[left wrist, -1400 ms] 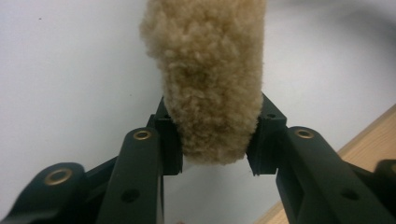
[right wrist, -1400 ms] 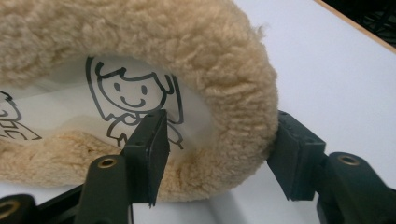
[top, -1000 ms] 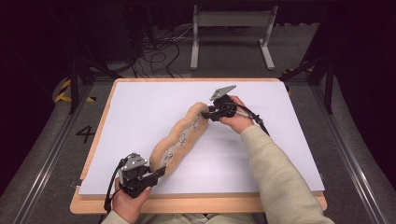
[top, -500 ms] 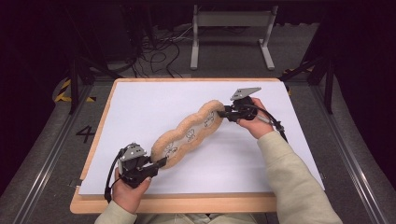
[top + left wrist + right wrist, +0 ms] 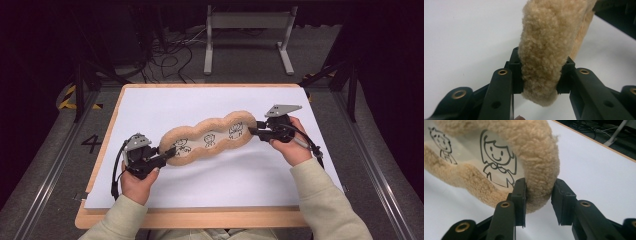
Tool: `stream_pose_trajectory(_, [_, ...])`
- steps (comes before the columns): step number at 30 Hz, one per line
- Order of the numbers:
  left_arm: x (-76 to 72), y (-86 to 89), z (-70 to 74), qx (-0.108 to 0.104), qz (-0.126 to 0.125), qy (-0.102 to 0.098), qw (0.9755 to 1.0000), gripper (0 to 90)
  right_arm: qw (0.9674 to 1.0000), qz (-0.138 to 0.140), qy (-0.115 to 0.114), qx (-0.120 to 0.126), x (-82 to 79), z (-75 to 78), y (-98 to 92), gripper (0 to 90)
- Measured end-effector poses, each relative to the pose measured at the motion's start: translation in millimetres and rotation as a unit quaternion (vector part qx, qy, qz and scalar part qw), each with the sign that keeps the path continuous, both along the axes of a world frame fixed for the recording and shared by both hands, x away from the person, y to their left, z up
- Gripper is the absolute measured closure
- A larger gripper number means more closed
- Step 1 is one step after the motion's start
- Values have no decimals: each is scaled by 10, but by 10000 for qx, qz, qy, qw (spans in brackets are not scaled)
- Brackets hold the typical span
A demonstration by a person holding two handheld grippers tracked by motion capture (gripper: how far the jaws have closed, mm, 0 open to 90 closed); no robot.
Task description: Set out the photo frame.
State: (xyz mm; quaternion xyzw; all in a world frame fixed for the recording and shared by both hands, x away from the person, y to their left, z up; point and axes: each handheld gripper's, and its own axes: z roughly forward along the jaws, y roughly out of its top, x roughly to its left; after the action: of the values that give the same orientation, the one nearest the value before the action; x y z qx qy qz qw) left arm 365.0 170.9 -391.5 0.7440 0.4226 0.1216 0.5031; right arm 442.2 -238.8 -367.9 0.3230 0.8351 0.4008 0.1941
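From above, a long tan fleece-edged pad with three cartoon drawings (image 5: 210, 138) spans the white table (image 5: 250, 175). The left gripper (image 5: 167, 154) clamps one end, the right gripper (image 5: 253, 131) the other. In the left gripper view, both pads press the fleece rim (image 5: 541, 55). In the right gripper view, the jaws pinch the rim (image 5: 541, 170).

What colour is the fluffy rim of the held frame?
Tan rim around black line cartoons; clearest in the right gripper view.

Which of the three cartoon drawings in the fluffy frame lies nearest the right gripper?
The smiling long-haired figure, in the end window beside the right gripper; the other two drawings sit farther along the fluffy frame.
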Motion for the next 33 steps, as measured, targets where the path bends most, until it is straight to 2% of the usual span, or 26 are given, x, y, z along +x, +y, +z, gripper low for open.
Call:
stream_pose_trajectory(3, [84, 20, 47, -132, -71, -100, 9998, 648, 10000, -95, -16, 21, -114, -7, -27, 657])
stream_pose_trajectory(5, [139, 25, 44, -217, -108, -107, 9996, 642, 9999, -117, -94, -27, -174, -15, -42, 658])
stream_pose_trajectory(7, [196, 25, 22, -259, -172, -75, 9995, 637, 9998, -162, -65, 11, -222, -29, -68, 661])
stream_pose_trajectory(9, [240, 20, -8, -291, -240, -26, 9993, 635, 9997, -226, -77, 67, -267, -36, -96, 682])
stream_pose_trajectory(10, [262, 15, -21, -278, -267, -44, 9992, 634, 9995, -250, -113, 140, -290, -36, -116, 724])
stream_pose_trajectory(11, [271, 0, -32, -283, -333, -47, 9990, 636, 9991, -283, -187, 252, -315, -35, -139, 793])
stream_pose_trajectory(12, [277, -81, -45, -63, -438, -106, 9990, 662, 9981, -160, -144, 575, -341, -39, -157, 893])
stream_pose_trajectory(13, [277, -81, -45, -63, -438, -106, 9990, 651, 9981, -160, -144, 575, -341, -39, -157, 893])
stream_pose_trajectory(14, [283, -189, -99, 142, -440, -137, 9988, 649, 9915, 234, -233, 1261, -417, -98, -35, 859])
stream_pose_trajectory(15, [283, -189, -99, 142, -440, -137, 9988, 647, 9915, 234, -233, 1261, -417, -98, -35, 859])
stream_pose_trajectory(16, [299, -197, -123, 158, -460, -110, 9988, 647, 9956, 300, -397, 799, -449, -101, 55, 851])
stream_pose_trajectory(17, [328, -170, -149, 183, -502, -23, 9986, 650, 9923, 533, -369, 1055, -480, -103, 138, 834])
stream_pose_trajectory(20, [363, -141, -179, 196, -568, -13, 9982, 652, 9920, 572, -445, 1031, -491, -97, 158, 822])
stream_pose_trajectory(23, [437, -106, -217, 169, -670, 60, 9976, 651, 9935, 522, -445, 911, -484, -123, 148, 812])
stream_pose_trajectory(25, [500, -76, -252, 173, -738, 100, 9971, 647, 9931, 502, -414, 972, -484, -141, 132, 806])
stream_pose_trajectory(29, [591, -29, -298, 184, -901, 14, 9958, 642, 9929, 476, -379, 1021, -476, -169, 94, 790])
stream_pose_trajectory(33, [640, 2, -332, 315, -959, 50, 9949, 626, 9929, 443, -396, 1032, -479, -173, 62, 777])
